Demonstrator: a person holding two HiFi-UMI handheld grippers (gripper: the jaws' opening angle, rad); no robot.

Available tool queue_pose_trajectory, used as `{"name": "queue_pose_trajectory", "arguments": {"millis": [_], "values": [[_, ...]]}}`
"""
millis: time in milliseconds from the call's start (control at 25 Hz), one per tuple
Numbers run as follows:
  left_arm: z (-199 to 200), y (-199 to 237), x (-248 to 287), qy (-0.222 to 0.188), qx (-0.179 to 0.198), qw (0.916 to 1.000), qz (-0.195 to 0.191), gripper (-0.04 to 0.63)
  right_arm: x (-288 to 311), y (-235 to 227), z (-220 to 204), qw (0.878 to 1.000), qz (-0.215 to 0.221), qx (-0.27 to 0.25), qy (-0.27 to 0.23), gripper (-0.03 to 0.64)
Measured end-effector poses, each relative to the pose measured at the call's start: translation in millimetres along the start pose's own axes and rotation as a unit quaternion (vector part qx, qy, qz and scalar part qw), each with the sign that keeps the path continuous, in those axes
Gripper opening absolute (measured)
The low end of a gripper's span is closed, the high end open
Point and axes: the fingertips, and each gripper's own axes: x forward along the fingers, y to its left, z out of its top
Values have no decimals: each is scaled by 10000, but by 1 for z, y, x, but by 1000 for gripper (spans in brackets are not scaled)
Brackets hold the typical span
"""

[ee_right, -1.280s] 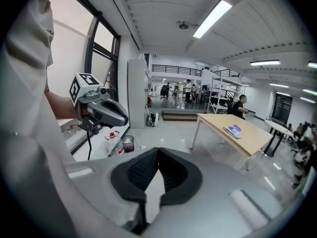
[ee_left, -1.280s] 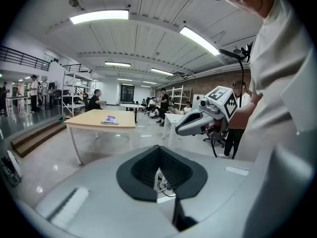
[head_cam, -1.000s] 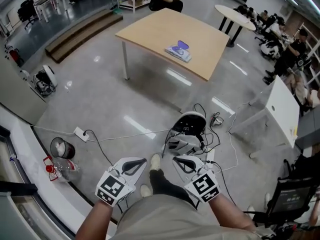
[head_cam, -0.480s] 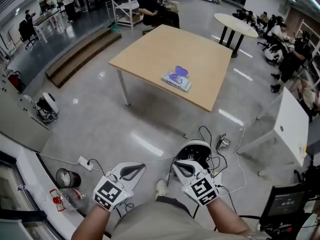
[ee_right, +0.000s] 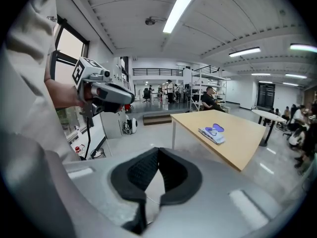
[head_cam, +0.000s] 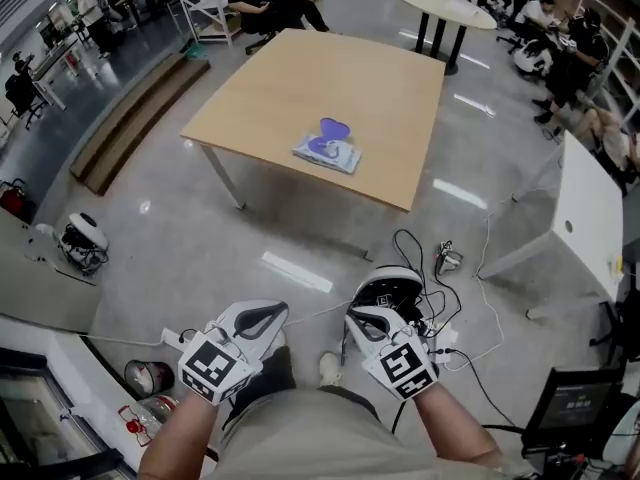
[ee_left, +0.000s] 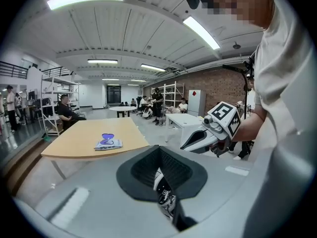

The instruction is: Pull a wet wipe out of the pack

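The wet wipe pack (head_cam: 327,151), white with a purple lid flap standing up, lies on a light wooden table (head_cam: 340,78) some way ahead of me. Both grippers are held low near my body, well short of the table. My left gripper (head_cam: 262,317) is shut with nothing in it, and so is my right gripper (head_cam: 362,318). In the left gripper view the pack (ee_left: 108,143) shows past the closed tips of the left gripper (ee_left: 159,148), with the right gripper (ee_left: 208,133) alongside. In the right gripper view the pack (ee_right: 213,132) lies beyond the right gripper (ee_right: 158,149).
A helmet-like device with tangled cables (head_cam: 392,290) lies on the floor just ahead of my feet. A white table (head_cam: 590,218) stands at the right, a round table (head_cam: 445,6) at the back, low steps (head_cam: 130,118) at the left. People sit around the room's edges.
I have moved toward the wooden table: it and the pack look larger and have shifted left in the head view. Both grippers stay shut and side by side.
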Motion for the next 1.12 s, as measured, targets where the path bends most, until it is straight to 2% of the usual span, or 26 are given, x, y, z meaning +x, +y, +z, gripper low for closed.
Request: {"name": "queue_pose_trajectory", "arguments": {"millis": [280, 480, 720, 880, 1120], "values": [[7, 61, 46, -128, 133, 9992, -342, 5, 45, -51, 25, 9995, -306, -78, 80, 3], [-5, 137, 65, -177, -46, 9980, -612, 5, 105, -84, 56, 9978, -595, -136, 263, 3], [2, 240, 82, -230, 139, 9951, -955, 5, 190, -117, 103, 9954, -826, -6, 487, 3], [8, 291, 78, -197, 339, 9916, -1235, 5, 235, -126, 134, 9933, -1004, 139, 557, 3], [-9, 347, 109, -63, 373, 9870, -1560, 5, 283, -154, 145, 9888, -1306, 386, 615, 3]]}}
